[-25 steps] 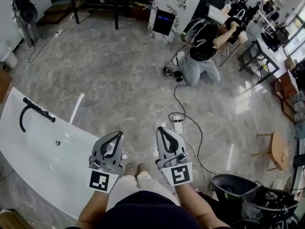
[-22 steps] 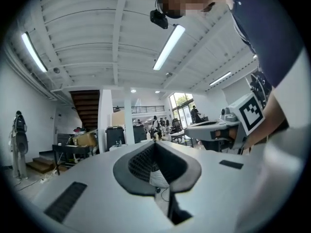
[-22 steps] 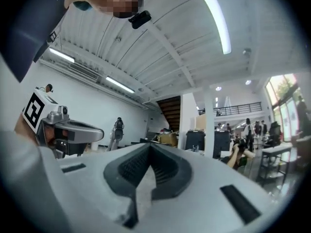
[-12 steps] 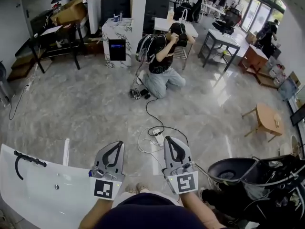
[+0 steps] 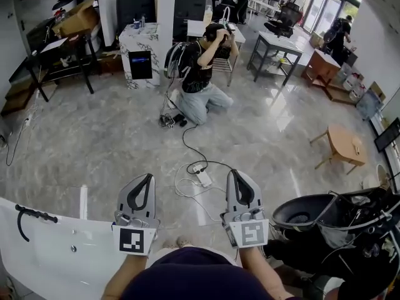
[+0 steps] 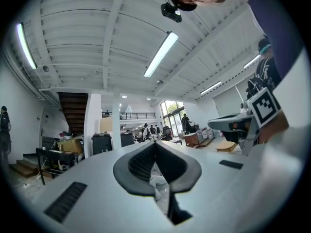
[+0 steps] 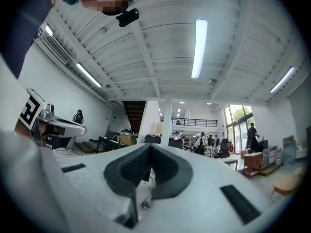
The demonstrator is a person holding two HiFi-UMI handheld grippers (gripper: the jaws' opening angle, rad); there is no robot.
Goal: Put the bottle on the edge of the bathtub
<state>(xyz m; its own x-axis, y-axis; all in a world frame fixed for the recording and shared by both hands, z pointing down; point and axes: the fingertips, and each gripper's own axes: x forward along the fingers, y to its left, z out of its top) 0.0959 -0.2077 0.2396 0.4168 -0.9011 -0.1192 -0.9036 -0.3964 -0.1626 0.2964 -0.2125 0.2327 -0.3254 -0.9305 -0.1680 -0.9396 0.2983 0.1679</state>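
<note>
The left claw (image 6: 155,142) is shut: in its own view the dark ribbed pads meet at the tips, with nothing between them. The right claw (image 7: 148,147) stands the same way, tips together and empty. In the head view both point forward over the floor (image 5: 112,142), side by side and apart from each other, touching nothing.

The tub (image 5: 94,233) lies at the lower left, just beside the left claw. The frame edges cut it off, and the person's arm covers its near end. A black tap (image 5: 28,216) and a small drain (image 5: 73,249) show on it. No view shows the bottle.

Ahead of the claws a power strip (image 5: 204,179) lies on the floor among loose cables. Further off a person (image 5: 197,83) kneels with both arms raised. At the right edge sits a dark, round thing (image 5: 306,212), perhaps a basin, partly lost in black clutter. Both gripper views look upward to the ceiling and a far hall, and their lower halves are filled by the grey gripper bodies.
</note>
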